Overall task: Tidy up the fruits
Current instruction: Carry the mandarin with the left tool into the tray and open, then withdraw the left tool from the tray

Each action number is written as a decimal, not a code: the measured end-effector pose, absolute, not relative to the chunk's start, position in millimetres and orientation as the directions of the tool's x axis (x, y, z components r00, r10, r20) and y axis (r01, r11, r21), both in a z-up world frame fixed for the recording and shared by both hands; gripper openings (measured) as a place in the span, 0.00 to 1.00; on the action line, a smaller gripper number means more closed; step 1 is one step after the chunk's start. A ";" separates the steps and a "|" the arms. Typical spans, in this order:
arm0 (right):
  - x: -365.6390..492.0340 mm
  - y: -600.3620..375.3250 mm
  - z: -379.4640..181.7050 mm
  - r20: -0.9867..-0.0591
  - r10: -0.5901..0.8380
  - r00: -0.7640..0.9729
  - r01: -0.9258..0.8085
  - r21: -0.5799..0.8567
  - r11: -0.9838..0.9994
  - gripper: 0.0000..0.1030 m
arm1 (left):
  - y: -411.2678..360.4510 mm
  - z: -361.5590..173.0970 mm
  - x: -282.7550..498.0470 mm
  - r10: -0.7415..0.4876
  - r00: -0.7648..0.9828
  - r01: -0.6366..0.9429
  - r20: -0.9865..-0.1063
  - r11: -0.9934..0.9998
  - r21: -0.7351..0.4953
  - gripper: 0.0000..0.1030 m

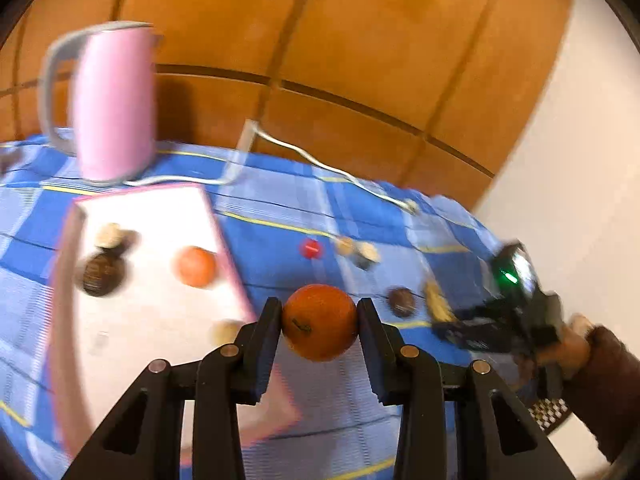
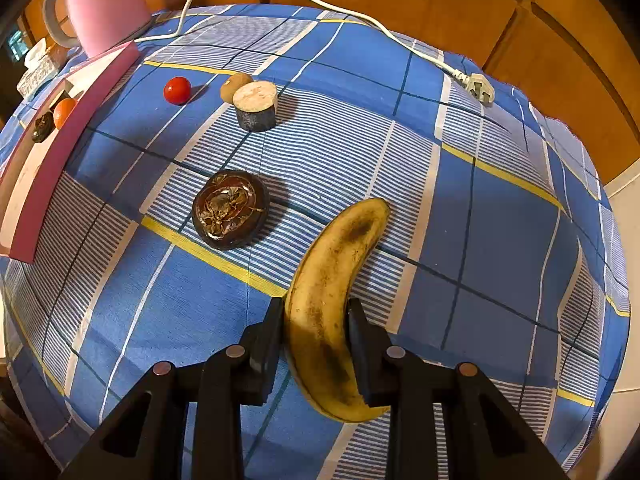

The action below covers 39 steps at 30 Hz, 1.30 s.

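Observation:
In the left wrist view my left gripper (image 1: 320, 307) is shut on an orange (image 1: 320, 332), held in the air above the blue checked cloth, just right of the white tray with a pink rim (image 1: 230, 252). In the tray lie another orange (image 1: 196, 266), a dark round fruit (image 1: 98, 276) and small pale pieces. In the right wrist view my right gripper (image 2: 315, 306) is shut on a spotted banana (image 2: 340, 252), its pads pressing both sides of the lower half. The banana's tip points away over the cloth.
On the cloth lie a dark halved fruit (image 2: 230, 210), a red tomato (image 2: 177, 90), a kiwi (image 2: 232, 80) and a pale-topped cylinder piece (image 2: 255, 106). A pink kettle (image 1: 116, 100) stands behind the tray. Its white cable and plug (image 2: 478, 86) trail across the far side.

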State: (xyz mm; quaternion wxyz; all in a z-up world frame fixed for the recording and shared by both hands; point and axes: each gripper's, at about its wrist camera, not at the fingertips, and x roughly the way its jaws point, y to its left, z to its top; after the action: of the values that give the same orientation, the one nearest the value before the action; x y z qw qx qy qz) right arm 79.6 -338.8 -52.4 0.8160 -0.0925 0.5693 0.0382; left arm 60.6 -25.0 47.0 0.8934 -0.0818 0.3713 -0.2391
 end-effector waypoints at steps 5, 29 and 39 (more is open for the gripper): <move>78.5 -334.3 -52.5 -0.935 -0.051 0.352 -0.171 -0.117 0.978 0.30 | 18.0 34.4 90.3 -0.342 0.654 0.235 -0.675 0.940 -0.248 0.38; 75.8 -331.0 -51.8 -0.932 -0.059 0.358 -0.186 -0.133 0.974 0.30 | 38.0 8.8 125.2 -0.189 0.679 0.124 -0.710 0.982 -0.143 0.47; 74.6 -329.6 -51.0 -0.929 -0.069 0.364 -0.199 -0.150 0.968 0.30 | 23.0 29.4 83.1 -0.265 0.707 0.218 -0.656 0.964 -0.154 0.49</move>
State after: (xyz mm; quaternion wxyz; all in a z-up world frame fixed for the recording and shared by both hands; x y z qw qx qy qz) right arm 74.6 -329.6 -51.0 0.8172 -0.1191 0.5626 0.0396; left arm 83.1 23.0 29.4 0.9232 -0.0323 0.3598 -0.1309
